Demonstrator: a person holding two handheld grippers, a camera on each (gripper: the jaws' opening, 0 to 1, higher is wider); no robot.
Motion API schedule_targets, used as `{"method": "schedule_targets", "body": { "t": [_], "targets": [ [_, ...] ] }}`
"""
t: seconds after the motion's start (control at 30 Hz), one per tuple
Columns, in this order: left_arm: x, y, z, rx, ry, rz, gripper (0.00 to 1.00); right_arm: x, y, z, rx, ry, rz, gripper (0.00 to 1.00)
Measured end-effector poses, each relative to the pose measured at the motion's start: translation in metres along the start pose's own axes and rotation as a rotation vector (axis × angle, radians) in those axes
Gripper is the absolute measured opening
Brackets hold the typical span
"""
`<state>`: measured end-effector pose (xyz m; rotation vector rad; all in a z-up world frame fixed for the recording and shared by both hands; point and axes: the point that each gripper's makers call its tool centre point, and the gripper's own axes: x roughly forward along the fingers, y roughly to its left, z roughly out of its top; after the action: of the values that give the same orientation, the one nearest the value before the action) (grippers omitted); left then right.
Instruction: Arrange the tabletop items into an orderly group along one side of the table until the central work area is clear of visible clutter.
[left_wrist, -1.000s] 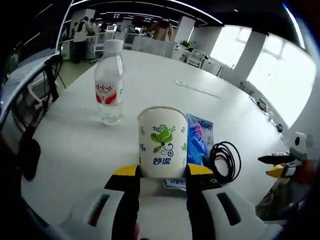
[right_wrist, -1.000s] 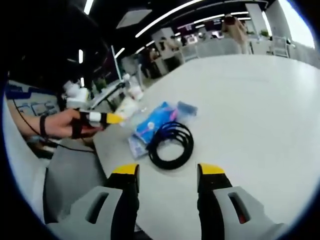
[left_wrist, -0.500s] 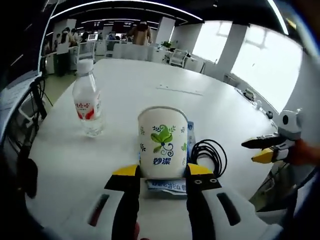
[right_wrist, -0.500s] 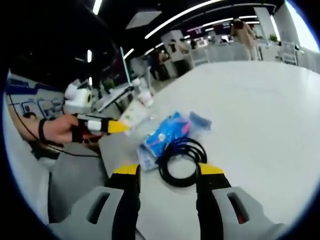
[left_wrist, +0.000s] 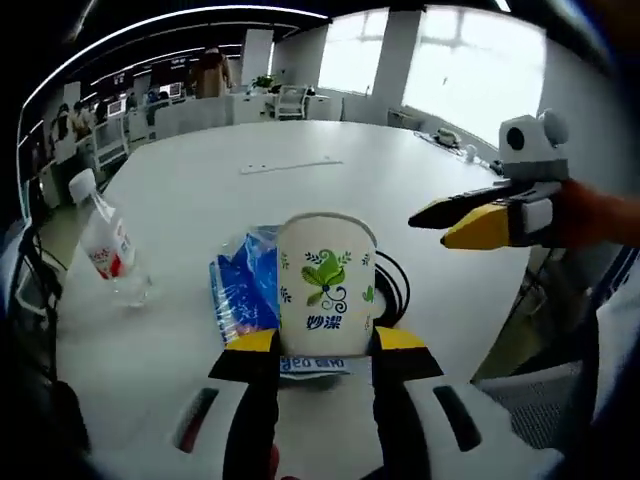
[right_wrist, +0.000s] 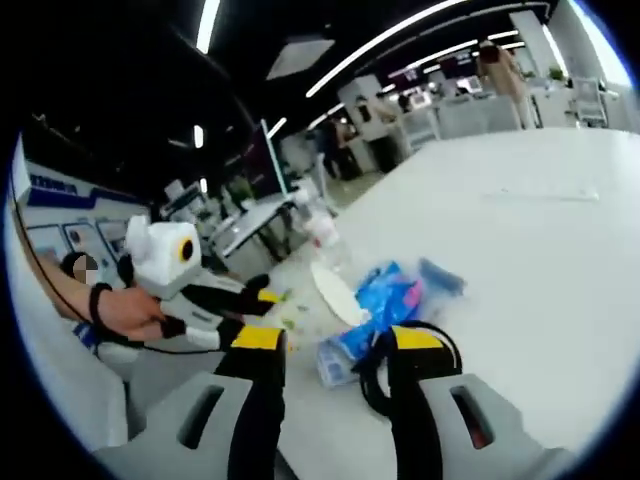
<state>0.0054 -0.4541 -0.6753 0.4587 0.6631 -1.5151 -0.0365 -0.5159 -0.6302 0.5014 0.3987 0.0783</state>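
Observation:
My left gripper (left_wrist: 326, 342) is shut on a white paper cup (left_wrist: 326, 285) with a green leaf print, held upright just above the white table (left_wrist: 300, 150). Behind the cup lie a blue plastic packet (left_wrist: 243, 290) and a coiled black cable (left_wrist: 397, 285). My right gripper (left_wrist: 455, 218) reaches in from the right, above the cable. In the right gripper view my right gripper (right_wrist: 337, 345) stands open, low over the packet (right_wrist: 392, 298) and cable (right_wrist: 372, 372). The left gripper (right_wrist: 283, 312) holds the tilted cup (right_wrist: 336, 292) just left of the packet.
A clear water bottle (left_wrist: 108, 248) with a red label stands to the left on the table, and it shows beyond the packet as the bottle (right_wrist: 322, 230) in the right gripper view. The table edge (left_wrist: 470, 340) runs close on the right. Desks, chairs and people fill the room behind.
The left gripper has carried the cup round until the packet lies behind it on the left. My right gripper has come closer over the cable and packet.

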Motion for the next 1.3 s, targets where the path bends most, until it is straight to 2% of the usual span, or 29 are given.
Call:
{"method": "schedule_targets", "body": {
  "t": [0.2, 0.33, 0.5, 0.7, 0.83, 1.03, 1.17, 1.3],
  "targets": [
    [0.002, -0.022, 0.000, 0.063, 0.007, -0.060, 0.35, 0.006, 0.008, -0.006, 0.007, 0.031, 0.055, 0.38],
    [0.001, -0.031, -0.004, 0.150, 0.034, -0.088, 0.35, 0.007, 0.017, -0.011, 0.032, 0.047, 0.110, 0.38],
    [0.000, -0.038, -0.005, 0.189, 0.044, -0.113, 0.35, 0.007, 0.029, -0.022, 0.018, 0.089, 0.171, 0.38],
    [0.000, -0.047, -0.011, 0.291, 0.080, -0.141, 0.35, 0.007, 0.043, -0.030, 0.036, 0.112, 0.238, 0.35],
    [0.001, -0.048, -0.011, 0.311, 0.086, -0.149, 0.35, 0.007, 0.043, -0.038, 0.034, 0.131, 0.239, 0.33],
    [0.001, -0.053, -0.012, 0.336, 0.093, -0.170, 0.35, 0.002, 0.047, -0.036, 0.057, 0.110, 0.257, 0.20],
    [0.002, -0.054, -0.012, 0.354, 0.098, -0.181, 0.35, 0.001, 0.049, -0.033, 0.060, 0.100, 0.269, 0.05],
    [0.003, -0.056, -0.010, 0.368, 0.100, -0.185, 0.35, 0.000, 0.054, -0.031, 0.068, 0.093, 0.291, 0.01]
  ]
}}
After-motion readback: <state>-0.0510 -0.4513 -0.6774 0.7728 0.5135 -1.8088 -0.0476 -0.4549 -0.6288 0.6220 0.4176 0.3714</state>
